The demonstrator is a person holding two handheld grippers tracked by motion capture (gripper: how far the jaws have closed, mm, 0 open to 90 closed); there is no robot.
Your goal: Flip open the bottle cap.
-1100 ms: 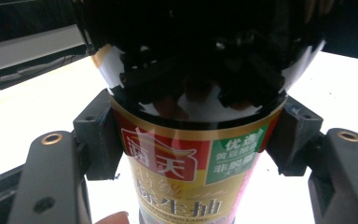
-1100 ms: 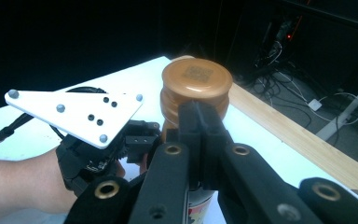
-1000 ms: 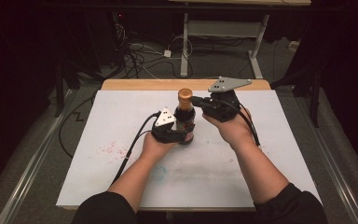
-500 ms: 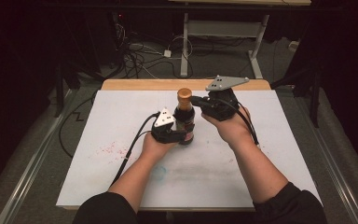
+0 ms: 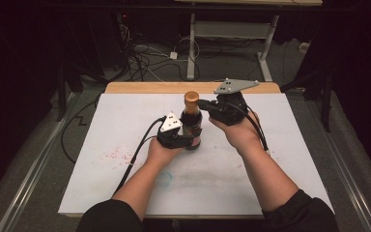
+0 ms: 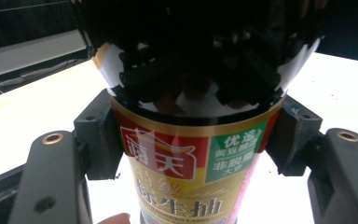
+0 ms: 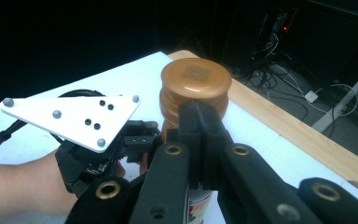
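A dark soy sauce bottle [image 5: 192, 126] with a copper-brown cap [image 5: 191, 98] stands upright at the middle of the white mat [image 5: 101, 140]. My left gripper [image 5: 189, 141] is shut on its lower body. In the left gripper view both pads [image 6: 100, 140] press on the red, green and gold label of the bottle [image 6: 191, 172]. My right gripper [image 5: 202, 103] reaches in from the right at neck height. Its jaws are shut together with nothing between them, and the right gripper [image 7: 199, 116] has its tips against the neck just under the cap [image 7: 196, 84].
The mat lies on a wooden table whose far edge [image 5: 145, 87] shows as a tan strip. Faint red specks [image 5: 113, 154] and a bluish ring [image 5: 164, 179] mark the mat. Cables [image 5: 145, 58] and white desk legs [image 5: 192, 48] stand on the dark floor beyond.
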